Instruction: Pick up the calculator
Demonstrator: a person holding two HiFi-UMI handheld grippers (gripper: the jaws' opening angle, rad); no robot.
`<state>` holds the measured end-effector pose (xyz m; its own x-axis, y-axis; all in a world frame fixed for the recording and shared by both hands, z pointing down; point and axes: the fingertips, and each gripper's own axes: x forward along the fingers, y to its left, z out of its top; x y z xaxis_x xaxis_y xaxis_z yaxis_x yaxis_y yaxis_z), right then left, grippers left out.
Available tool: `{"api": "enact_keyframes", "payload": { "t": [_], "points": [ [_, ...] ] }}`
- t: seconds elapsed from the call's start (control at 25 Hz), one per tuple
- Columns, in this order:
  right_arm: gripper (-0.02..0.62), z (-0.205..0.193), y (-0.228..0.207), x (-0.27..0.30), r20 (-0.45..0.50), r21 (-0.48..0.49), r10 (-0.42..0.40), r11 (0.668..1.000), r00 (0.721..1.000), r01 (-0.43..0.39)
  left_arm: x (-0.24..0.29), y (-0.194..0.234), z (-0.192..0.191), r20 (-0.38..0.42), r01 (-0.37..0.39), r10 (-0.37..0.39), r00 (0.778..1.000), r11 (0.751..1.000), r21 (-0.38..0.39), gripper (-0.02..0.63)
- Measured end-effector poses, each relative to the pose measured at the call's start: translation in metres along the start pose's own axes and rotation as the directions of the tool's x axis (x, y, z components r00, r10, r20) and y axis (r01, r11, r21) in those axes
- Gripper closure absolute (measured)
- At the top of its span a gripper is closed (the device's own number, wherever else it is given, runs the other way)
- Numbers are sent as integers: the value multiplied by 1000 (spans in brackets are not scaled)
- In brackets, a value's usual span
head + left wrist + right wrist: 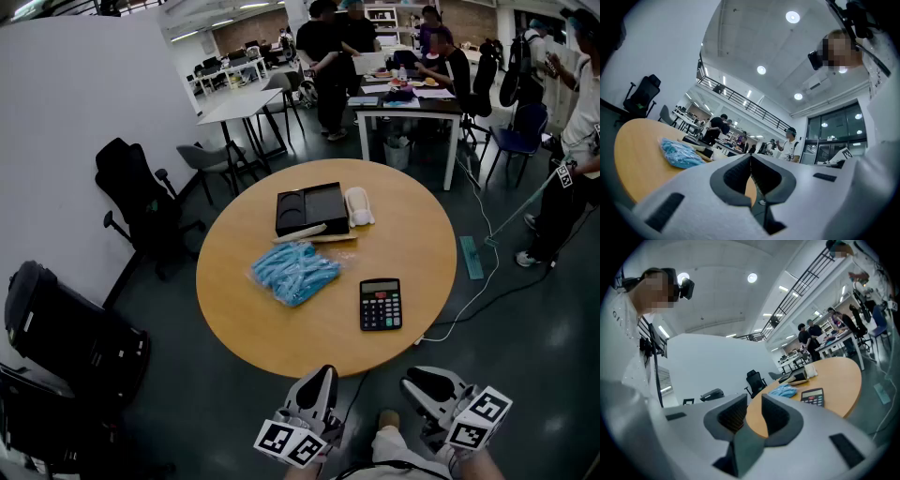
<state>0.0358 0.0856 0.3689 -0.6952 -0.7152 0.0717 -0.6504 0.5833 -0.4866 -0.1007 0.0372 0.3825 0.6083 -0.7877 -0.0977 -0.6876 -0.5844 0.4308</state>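
Lying long-axis near-to-far, the calculator sits just beyond the right hand-held gripper; the left hand-held gripper is farther; both are closed, empty.

A big open office, with black swivel chairs, long white desks, people working there and ceiling lamps

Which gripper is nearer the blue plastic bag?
Left. The left gripper hangs off the near edge of the table, slightly right of the bag; the right gripper is further right, past the calculator.

Table from above and edge-level
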Motion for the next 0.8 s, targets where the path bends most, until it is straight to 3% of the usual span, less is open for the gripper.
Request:
{"api": "enact_keyframes", "payload": {
  "t": [0.16, 0.32, 0.48, 0.8],
  "points": [
    [497, 5, -34, 6, -20, 12, 8, 1000, 1000, -8, 42, -2, -12, -16, 32, -32, 999, 999, 12, 598],
    [460, 12, -68, 15, -47, 33, 24, 999, 999, -23, 76, 4, -24, -25, 23, -22, 999, 999, 22, 598],
    [428, 13, -115, 30, -108, 0, 25, 1000, 994, -25, 109, 22, -23, -4, -6, 6, 1000, 997, 83, 598],
    [402, -7, -235, 90, -355, -121, -34, 993, 934, -10, 150, 75, -34, 39, -81, 77, 996, 989, 123, 598]
  ]
}}
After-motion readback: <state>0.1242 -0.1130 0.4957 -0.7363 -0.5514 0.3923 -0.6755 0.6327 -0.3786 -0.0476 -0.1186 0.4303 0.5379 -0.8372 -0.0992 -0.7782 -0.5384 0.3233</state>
